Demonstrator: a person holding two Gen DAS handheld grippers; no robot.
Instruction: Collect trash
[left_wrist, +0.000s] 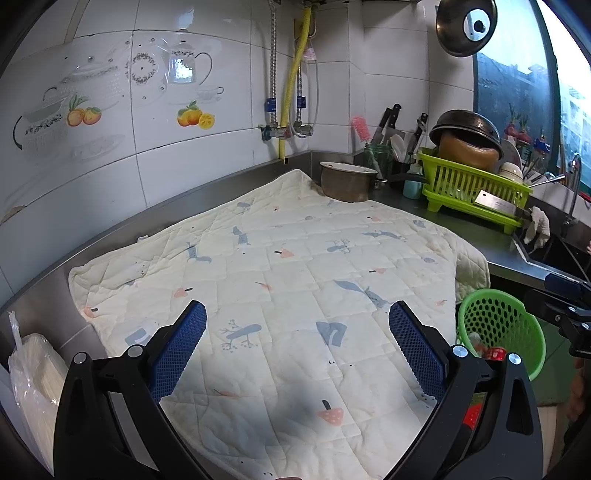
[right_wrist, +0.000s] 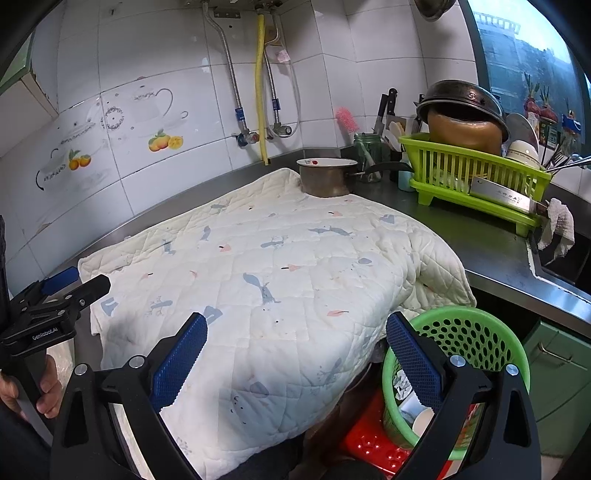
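Item: kitchen counter, trash collection, late stage by the look of it. Left gripper (left_wrist: 297, 345) — jaws spread wide, nothing between the blue pads, hovering over the quilted cloth (left_wrist: 280, 266). Right gripper (right_wrist: 295, 350) — likewise released and empty, above the cloth's near right edge. Cloth: cream, printed, spread over the steel counter (right_wrist: 498, 258); no loose litter shows on it in either view. Green perforated basket (right_wrist: 476, 332): stands below the counter's front edge at the right, on something red; it holds the collected trash (right_wrist: 413, 402) — wrappers and what seems a white cup, details unclear. Also present: metal pot (right_wrist: 325, 181) on the cloth's far corner, lime dish rack (right_wrist: 472, 173) with a cleaver (right_wrist: 502, 197) lying across its front, a plastic-wrapped pack (left_wrist: 35, 384) at the far left. Risks, as judged: the right gripper's right finger sits close over the basket rim, so a careless swing could tip it and spill the contents; snagging the overhanging cloth could drag the pot; small scraps may lie hidden in the folds.
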